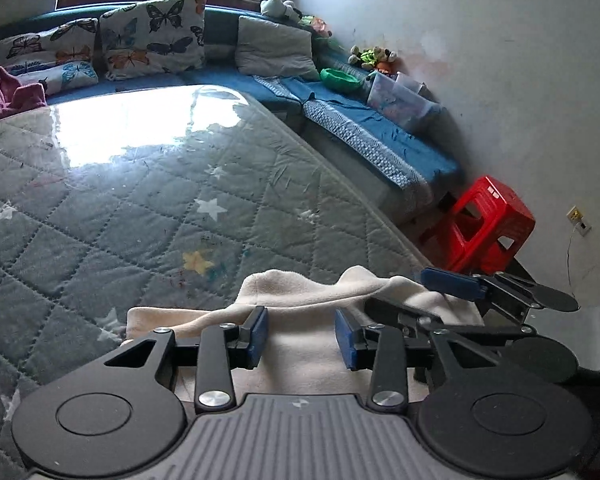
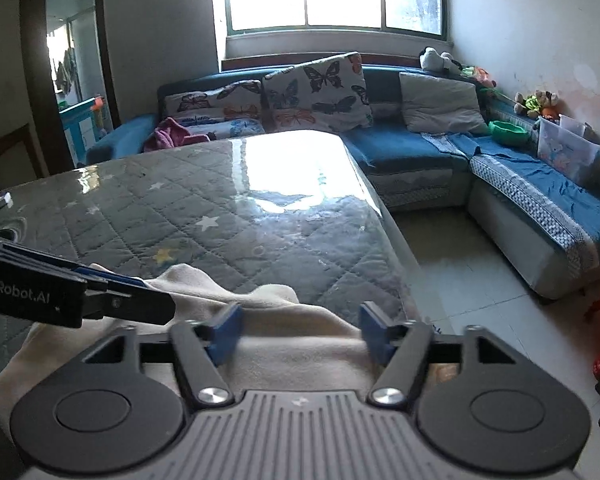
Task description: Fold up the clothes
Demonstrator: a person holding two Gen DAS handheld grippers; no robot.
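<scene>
A cream garment (image 1: pixel 300 296) lies bunched at the near edge of the grey quilted, star-printed table top (image 1: pixel 160 208), folded into soft ridges. My left gripper (image 1: pixel 302 338) is open low over it, and the cloth spreads between and under its blue pads. A blue-padded finger of the right gripper (image 1: pixel 456 285) reaches over the garment's right part. In the right wrist view my right gripper (image 2: pixel 300 332) is also open above the same garment (image 2: pixel 268 300). There a finger of the left gripper (image 2: pixel 112 278) rests against the cloth's left ridge. Neither gripper pinches the fabric.
The table top (image 2: pixel 260 220) is glossy and drops off to tiled floor (image 2: pixel 460 272) on the right. A blue corner sofa (image 2: pixel 412 148) with butterfly cushions, a purple garment (image 2: pixel 168 132), a green bowl (image 2: pixel 508 132) and a clear box (image 2: pixel 564 152) stands behind. A red stool (image 1: pixel 484 224) sits by the wall.
</scene>
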